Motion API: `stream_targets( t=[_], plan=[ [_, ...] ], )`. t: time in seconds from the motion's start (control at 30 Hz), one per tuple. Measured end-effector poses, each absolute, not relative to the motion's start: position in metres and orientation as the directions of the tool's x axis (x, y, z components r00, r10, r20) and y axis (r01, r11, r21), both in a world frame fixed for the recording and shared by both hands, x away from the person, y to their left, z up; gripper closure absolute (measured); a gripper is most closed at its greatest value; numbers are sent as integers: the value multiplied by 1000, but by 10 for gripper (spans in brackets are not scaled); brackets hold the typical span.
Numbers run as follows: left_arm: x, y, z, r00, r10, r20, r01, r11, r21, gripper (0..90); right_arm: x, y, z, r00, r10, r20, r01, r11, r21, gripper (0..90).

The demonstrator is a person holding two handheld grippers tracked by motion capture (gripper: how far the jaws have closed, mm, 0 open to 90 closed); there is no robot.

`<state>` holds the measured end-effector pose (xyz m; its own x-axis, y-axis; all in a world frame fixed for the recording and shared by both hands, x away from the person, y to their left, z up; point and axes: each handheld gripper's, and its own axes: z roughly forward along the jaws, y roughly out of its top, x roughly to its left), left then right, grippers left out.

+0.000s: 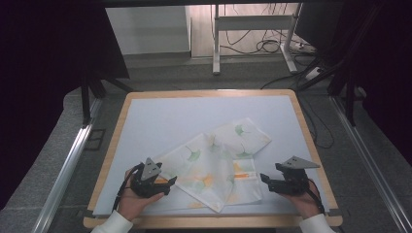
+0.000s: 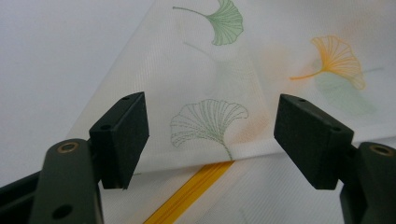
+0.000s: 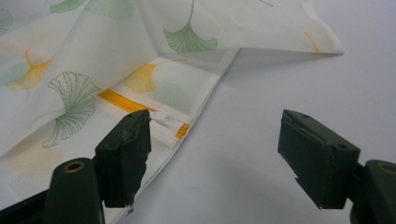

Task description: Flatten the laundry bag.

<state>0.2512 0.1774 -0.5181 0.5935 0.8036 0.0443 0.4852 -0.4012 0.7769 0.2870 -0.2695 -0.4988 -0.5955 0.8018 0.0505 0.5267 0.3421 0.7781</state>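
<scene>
A thin white cloth bag [image 1: 214,162] printed with green and orange ginkgo leaves lies crumpled on the white mat, folded over itself, with an orange zipper strip [image 1: 239,171] showing. My left gripper [image 1: 171,183] sits at the cloth's left corner, open, its jaws straddling a folded edge of the cloth [image 2: 210,121] above the zipper strip [image 2: 191,191]. My right gripper [image 1: 263,178] rests just right of the cloth, open and holding nothing; its left jaw stands beside the white zipper end [image 3: 170,128] on the cloth [image 3: 84,70].
The white mat [image 1: 194,116] covers a wooden-rimmed table [image 1: 116,131]. Bare mat lies behind and to both sides of the cloth. Beyond the table are a grey floor, desk legs [image 1: 216,43] and cables.
</scene>
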Motion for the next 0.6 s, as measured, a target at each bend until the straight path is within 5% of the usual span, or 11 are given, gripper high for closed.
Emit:
stream_targets(
  t=[0.6],
  plan=[
    [252, 179, -518, 618, 786, -18, 504, -377, 777, 268, 286, -267, -499, -624, 778, 70, 539, 365, 759, 314]
  ],
)
